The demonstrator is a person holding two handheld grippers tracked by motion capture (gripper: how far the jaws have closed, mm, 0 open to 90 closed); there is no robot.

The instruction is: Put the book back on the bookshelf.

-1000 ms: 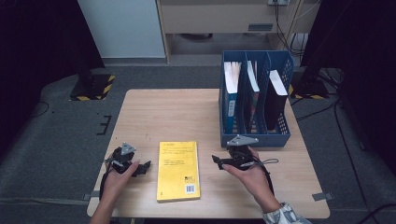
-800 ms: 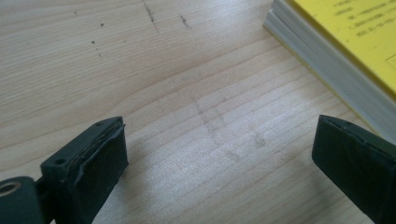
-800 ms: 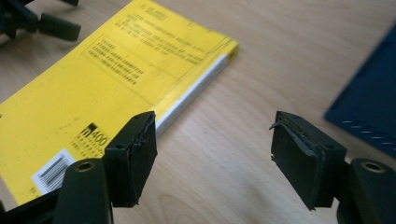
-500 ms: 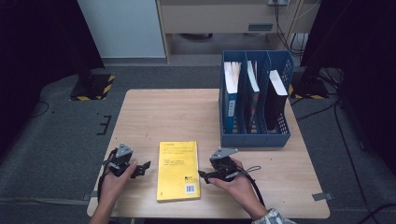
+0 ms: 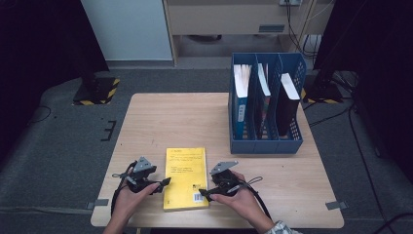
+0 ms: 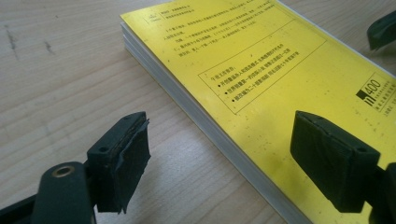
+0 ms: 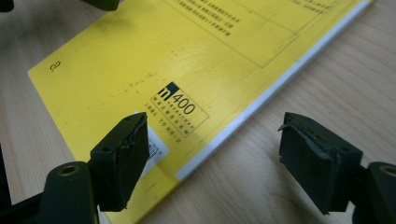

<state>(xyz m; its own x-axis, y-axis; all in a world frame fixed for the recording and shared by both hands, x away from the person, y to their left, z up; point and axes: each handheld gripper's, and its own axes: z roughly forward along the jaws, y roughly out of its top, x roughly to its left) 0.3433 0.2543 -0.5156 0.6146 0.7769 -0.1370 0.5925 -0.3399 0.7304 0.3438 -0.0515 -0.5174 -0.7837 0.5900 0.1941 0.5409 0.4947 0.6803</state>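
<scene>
Yellow book [image 5: 185, 178] flat near table's [image 5: 160, 117] near edge. Left gripper [image 5: 160, 184] jaws apart but just closing, astride left edge; right gripper [image 5: 207, 196] apart, just widening, at right edge. Probably no contact yet. Risk: pads skid off glossy cover, shoving the book.

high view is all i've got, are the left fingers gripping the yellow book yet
observer: No. The left gripper is open. Its jaws have just been closing, and they straddle the yellow book's long edge, one finger over the cover, one over the table.
operator: and the right one
observer: The right gripper is open too. Its jaws have just been opening a little across the opposite edge, by the barcode label.
operator: is the book thick
observer: Fairly. The left gripper view shows a stack of white pages along that edge.
</scene>
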